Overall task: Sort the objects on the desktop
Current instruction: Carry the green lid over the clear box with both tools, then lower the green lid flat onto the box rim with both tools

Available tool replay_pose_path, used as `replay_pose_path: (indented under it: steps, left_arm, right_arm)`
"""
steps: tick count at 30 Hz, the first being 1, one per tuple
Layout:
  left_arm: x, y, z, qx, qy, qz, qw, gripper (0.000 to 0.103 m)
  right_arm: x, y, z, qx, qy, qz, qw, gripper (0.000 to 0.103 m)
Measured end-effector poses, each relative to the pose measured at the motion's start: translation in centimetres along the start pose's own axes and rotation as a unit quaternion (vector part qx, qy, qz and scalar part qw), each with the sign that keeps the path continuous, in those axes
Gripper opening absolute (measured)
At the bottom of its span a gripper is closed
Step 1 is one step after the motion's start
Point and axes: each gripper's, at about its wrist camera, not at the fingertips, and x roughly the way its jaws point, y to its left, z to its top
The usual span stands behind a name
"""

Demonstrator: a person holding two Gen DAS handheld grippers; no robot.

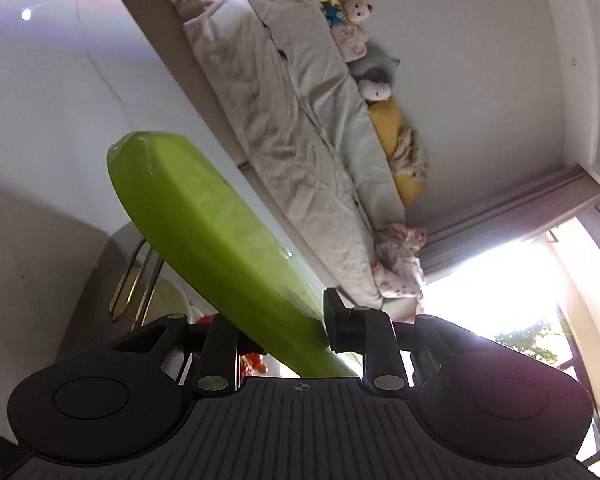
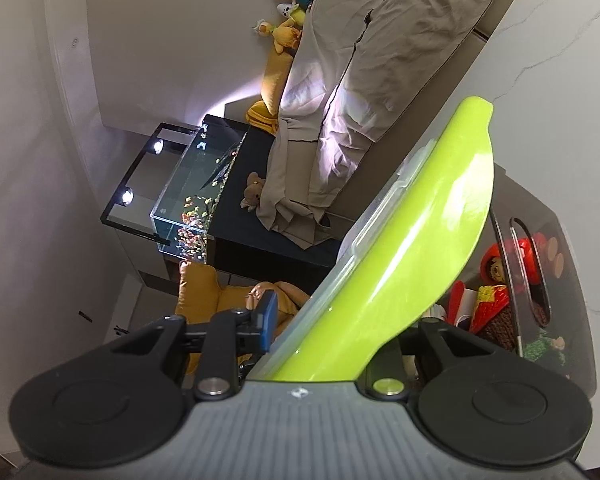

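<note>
Here, in the left wrist view, the left gripper (image 1: 300,332) is closed on a lime-green lid (image 1: 204,232), which runs from between its fingers up and to the left. The right finger pad (image 1: 334,320) presses against the lid's edge; the left finger is hidden behind the lid. Left of the lid and beyond it lies a white marble tabletop (image 1: 48,92). Below the lid, just left of the gripper's left finger, a dark storage bin (image 1: 96,280) with a metal handle is partly visible. To the right of the lid, well beyond the fingers, is a bed with crumpled beige bedding (image 1: 284,120), and a row of plush toys (image 1: 352,28) lines the wall.

In the right wrist view, the right gripper (image 2: 332,328) is likewise closed on the same lid (image 2: 412,248), which rises from its fingers up and to the right. The blue left finger pad (image 2: 269,326) touches the clear rim of the lid; the right finger is largely hidden behind it. Far ahead and left of the fingers stands a lit aquarium (image 2: 192,196) on a dark cabinet. Right of the lid, just beside the right finger, the dark bin (image 2: 548,280) holds colourful toys (image 2: 500,280).
</note>
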Motion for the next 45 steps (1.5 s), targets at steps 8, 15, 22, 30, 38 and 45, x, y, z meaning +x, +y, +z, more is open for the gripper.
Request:
replay_pose_path:
  steps: [8,15,22,30,38,45]
  left_arm:
    - [-2.6,0.0,-1.6,0.016,0.038,0.02,0.9989,0.047]
    - [-3.8,0.7,-2.3,0.012,0.093,0.055,0.9941,0.07]
    - [-6.7,1.3,-1.3,-0.001,0.123,0.058,0.9907,0.08]
    - [-8.2,2.9,4.6,0.067,0.035,0.175,0.9817,0.093]
    - [0.6,7.0,6.2,0.009,0.11,0.191,0.9753,0.092]
    - [2.6,4.5,6.4,0.052,0.099,0.201,0.9731,0.072]
  right_arm:
    - [-1.5,-1.0,-0.1,0.01,0.011,-0.016,1.0,0.028]
    - [-2.1,-1.9,-0.6,0.028,0.016,-0.026,0.999,0.024]
    - [-2.8,-2.8,-1.1,0.038,0.008,-0.045,0.998,0.021]
    - [-3.1,-2.5,-1.3,0.036,0.01,-0.055,0.998,0.021]
    - [-3.3,-3.0,-1.6,0.043,-0.001,-0.082,0.996,0.026]
    - [-3.4,-3.0,-2.0,0.039,0.0,-0.089,0.995,0.03]
